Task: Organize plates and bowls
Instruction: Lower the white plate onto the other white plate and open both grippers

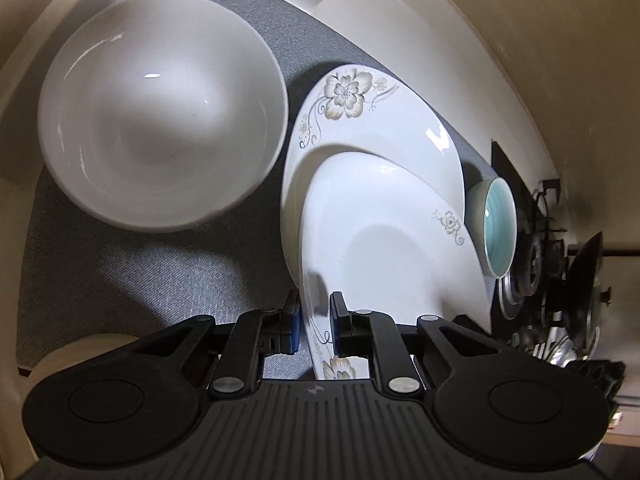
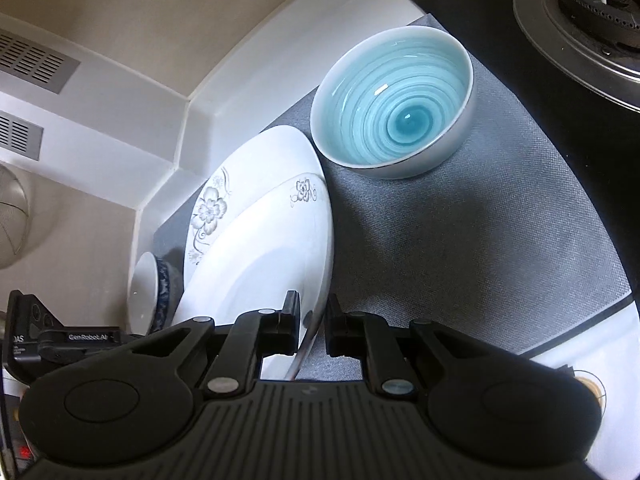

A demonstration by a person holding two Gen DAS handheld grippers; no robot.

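Note:
Two white flowered plates lie stacked on the grey mat (image 1: 180, 280): a smaller top plate (image 1: 392, 248) on a larger plate (image 1: 384, 120). My left gripper (image 1: 316, 320) is shut on the near rim of the top plate. In the right wrist view my right gripper (image 2: 312, 324) is shut on the other rim of the same top plate (image 2: 260, 264), above the larger plate (image 2: 256, 160). A large white bowl (image 1: 160, 112) stands left of the plates. A small blue swirl bowl (image 2: 394, 100) stands right of them, also visible in the left wrist view (image 1: 498, 226).
A gas stove burner (image 2: 592, 8) on black glass lies beyond the blue bowl. White counter walls (image 2: 192, 128) border the mat. A blue-rimmed bowl (image 2: 146, 292) and the left gripper's body (image 2: 60, 340) show at the left of the right wrist view.

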